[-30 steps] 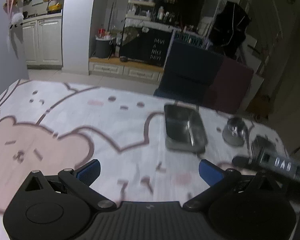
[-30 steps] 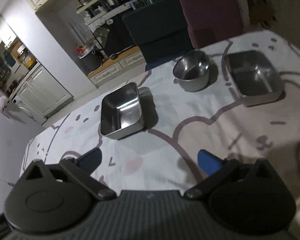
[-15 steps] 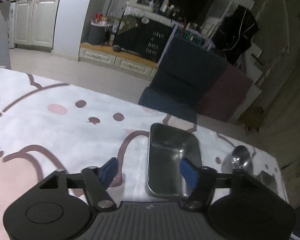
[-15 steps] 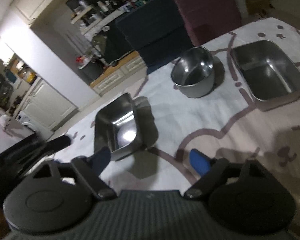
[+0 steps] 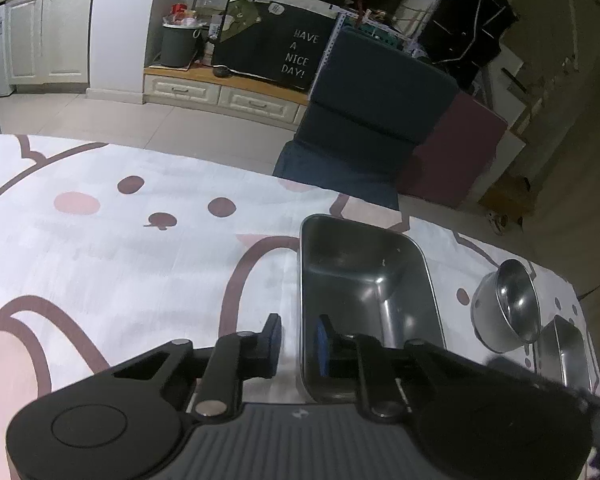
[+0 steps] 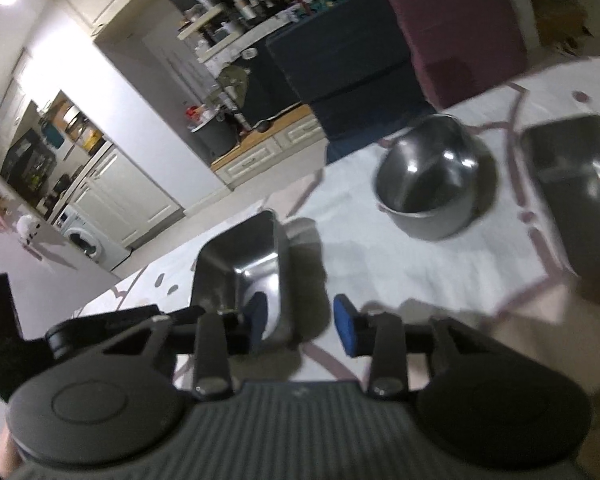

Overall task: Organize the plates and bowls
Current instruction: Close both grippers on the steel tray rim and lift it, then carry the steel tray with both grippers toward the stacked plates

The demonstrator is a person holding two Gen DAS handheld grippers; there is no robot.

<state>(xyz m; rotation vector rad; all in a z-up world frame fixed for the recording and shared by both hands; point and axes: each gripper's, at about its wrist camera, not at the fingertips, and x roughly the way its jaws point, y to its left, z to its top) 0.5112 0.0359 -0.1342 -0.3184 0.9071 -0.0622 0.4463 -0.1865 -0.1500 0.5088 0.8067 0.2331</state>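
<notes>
Closing my left gripper [image 5: 297,336] over the left wall of a rectangular steel tray [image 5: 364,280], I have one blue pad outside that wall and the other inside the tray; the pads look close but I cannot see them pressing the metal yet. That tray sits on the bench's cartoon-print cloth [image 5: 120,264], near the far edge. My right gripper [image 6: 300,320] is closing too, straddling the tray's [image 6: 240,272] opposite wall, one pad inside, one outside, with a clear gap remaining on the outer side. Toward the right end of the bench stand a round steel bowl [image 6: 428,184] and, just beside it, a second rectangular tray [image 6: 580,184], both upright and apart from the one I'm gripping.
</notes>
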